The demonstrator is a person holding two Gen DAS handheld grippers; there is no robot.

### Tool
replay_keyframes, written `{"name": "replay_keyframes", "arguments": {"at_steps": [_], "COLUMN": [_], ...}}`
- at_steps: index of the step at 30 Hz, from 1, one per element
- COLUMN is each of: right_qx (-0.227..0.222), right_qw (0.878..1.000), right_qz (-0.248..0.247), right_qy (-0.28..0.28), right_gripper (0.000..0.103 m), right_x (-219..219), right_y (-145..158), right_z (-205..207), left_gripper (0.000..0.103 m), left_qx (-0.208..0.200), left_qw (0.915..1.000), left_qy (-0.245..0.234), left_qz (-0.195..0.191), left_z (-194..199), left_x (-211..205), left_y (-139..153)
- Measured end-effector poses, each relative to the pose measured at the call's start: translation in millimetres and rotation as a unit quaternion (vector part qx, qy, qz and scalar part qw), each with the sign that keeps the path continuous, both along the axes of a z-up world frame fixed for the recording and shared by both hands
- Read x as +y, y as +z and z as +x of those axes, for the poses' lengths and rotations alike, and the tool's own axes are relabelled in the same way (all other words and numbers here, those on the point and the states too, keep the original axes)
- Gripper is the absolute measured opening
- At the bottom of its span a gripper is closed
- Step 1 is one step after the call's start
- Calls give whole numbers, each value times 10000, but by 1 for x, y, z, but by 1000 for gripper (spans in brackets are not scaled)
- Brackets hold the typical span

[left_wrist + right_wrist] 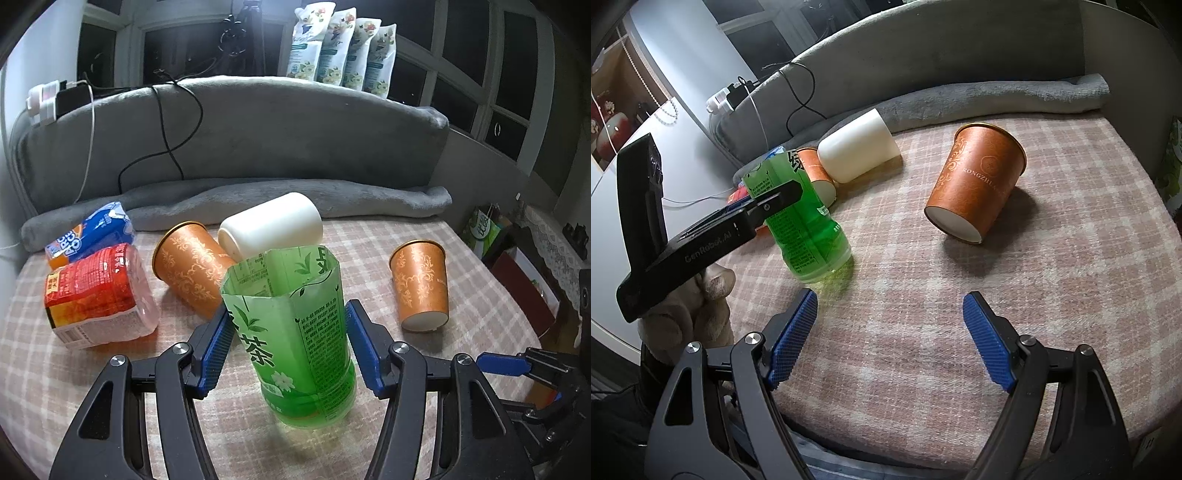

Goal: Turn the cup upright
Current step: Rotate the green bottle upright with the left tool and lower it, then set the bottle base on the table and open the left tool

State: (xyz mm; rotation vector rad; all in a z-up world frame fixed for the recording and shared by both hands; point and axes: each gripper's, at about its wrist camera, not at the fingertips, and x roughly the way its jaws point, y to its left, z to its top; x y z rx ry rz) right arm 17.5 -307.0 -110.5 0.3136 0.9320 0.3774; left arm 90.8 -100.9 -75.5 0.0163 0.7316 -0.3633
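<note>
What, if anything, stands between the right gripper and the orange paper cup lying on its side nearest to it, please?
Nothing visible does. Only bare checked cloth lies between the open right gripper and the orange paper cup; the green plastic bottle-cup stands off to the left of that path.

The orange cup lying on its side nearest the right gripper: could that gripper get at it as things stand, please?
Probably yes: the right gripper is open, and only bare checked cloth lies between it and the orange cup.
</note>
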Motion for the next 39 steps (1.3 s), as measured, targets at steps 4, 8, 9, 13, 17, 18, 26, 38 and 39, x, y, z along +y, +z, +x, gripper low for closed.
{"name": "replay_keyframes", "arguments": {"at_steps": [4, 8, 9, 13, 17, 18, 26, 38, 39], "right_qx": [-15, -39, -47, -98, -168, -177, -362, -464, -480], "right_qw": [10000, 10000, 10000, 9999, 9998, 9997, 9986, 9977, 9976], "right_qz": [-4, -2, -2, -24, -128, -140, -382, -476, -485], "right_qy": [-19, -35, -35, -39, -63, -64, -95, -108, -109], "right_gripper": [84, 84, 84, 84, 84, 84, 84, 84, 84], "right_x": [-1, -2, -2, -1, 1, 1, 8, 12, 12], "right_y": [1, 4, 4, 6, 9, 9, 18, 23, 24], "right_z": [0, -1, -1, -2, -3, -3, -4, -3, -3], "left_gripper": [59, 59, 59, 59, 59, 59, 59, 60, 60], "left_qx": [49, 97, 115, 128, 177, 183, 308, 421, 429], "left_qw": [9999, 9998, 9997, 9996, 9994, 9994, 9986, 9975, 9975], "left_qy": [-106, -201, -223, -266, -286, -285, -333, -435, -438], "left_qz": [12, 13, 0, -51, -118, -122, -268, -351, -359], "left_z": [-4, -9, -10, -14, -16, -16, -21, -26, -26], "left_x": [-4, -8, -8, -9, -7, -7, -3, 3, 4], "left_y": [-2, -5, -5, -4, -3, -3, -2, -2, -2]}}
